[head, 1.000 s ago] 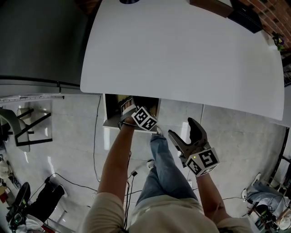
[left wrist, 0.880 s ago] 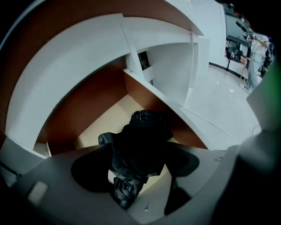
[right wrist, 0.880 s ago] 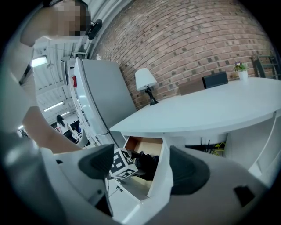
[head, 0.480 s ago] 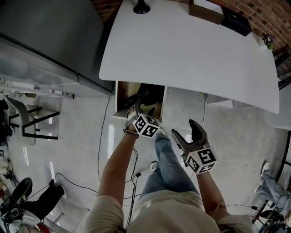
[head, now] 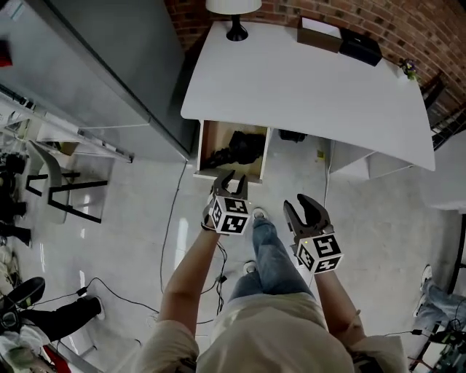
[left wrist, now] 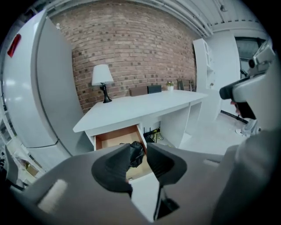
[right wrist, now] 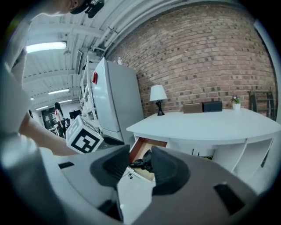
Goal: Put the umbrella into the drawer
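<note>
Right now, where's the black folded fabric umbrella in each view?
Head view: black umbrella upper centre, in the open wooden drawer.
Left gripper view: umbrella lower centre, in the drawer.
Right gripper view: umbrella lower centre, in the drawer.
Shared landmark: white-shaded lamp on the white desk.

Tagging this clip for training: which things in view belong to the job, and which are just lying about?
Job: black umbrella; open wooden drawer.
Lying about: white-shaded table lamp; brown box; flat black box; small potted plant.
</note>
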### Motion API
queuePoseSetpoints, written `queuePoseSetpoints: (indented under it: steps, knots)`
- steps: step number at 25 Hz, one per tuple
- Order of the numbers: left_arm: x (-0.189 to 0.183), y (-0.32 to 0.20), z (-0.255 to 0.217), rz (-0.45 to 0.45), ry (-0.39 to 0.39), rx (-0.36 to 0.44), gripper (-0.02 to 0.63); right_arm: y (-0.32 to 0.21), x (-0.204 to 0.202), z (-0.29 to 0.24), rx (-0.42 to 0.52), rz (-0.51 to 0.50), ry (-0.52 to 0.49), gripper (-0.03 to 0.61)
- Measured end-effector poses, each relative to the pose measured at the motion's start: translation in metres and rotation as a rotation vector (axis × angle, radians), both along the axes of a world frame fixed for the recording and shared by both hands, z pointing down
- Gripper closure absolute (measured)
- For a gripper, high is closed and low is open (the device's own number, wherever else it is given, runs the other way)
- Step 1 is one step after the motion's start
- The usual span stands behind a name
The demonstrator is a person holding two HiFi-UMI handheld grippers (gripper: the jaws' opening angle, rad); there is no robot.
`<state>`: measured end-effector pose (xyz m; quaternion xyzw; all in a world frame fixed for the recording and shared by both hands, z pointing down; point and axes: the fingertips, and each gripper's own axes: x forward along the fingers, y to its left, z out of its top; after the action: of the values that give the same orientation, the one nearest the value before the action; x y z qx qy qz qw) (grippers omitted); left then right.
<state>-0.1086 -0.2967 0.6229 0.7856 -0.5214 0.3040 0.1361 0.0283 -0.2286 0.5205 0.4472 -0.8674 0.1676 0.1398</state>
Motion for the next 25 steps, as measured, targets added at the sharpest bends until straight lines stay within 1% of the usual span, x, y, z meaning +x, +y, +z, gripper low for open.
queuePoseSetpoints:
  steps: [4, 6, 12, 16, 20, 23, 25]
  knots:
    - [0.001, 0.044, -0.039, -0.044, 0.078, 0.021, 0.536, 0.031, 0.006, -0.019, 0.039, 0.009, 0.019, 0.475]
    - [0.001, 0.068, -0.057, -0.065, 0.111, 0.037, 0.549, 0.048, 0.006, -0.027, 0.057, 0.007, 0.022, 0.51]
    - [-0.003, 0.14, -0.111, -0.115, 0.182, 0.093, 0.585, 0.097, 0.001, -0.054, 0.116, -0.033, 0.037, 0.57]
    - [-0.011, 0.18, -0.137, -0.166, 0.257, 0.129, 0.594, 0.123, -0.006, -0.073, 0.169, -0.071, 0.03, 0.575]
    - [-0.027, 0.218, -0.154, -0.24, 0.29, 0.172, 0.601, 0.151, -0.014, -0.091, 0.21, -0.104, 0.01, 0.576]
    - [-0.034, 0.242, -0.164, -0.267, 0.317, 0.182, 0.601, 0.169, -0.02, -0.098, 0.225, -0.133, 0.003, 0.577]
    - [-0.039, 0.256, -0.168, -0.283, 0.347, 0.185, 0.601, 0.18, -0.025, -0.1, 0.232, -0.152, 0.003, 0.576]
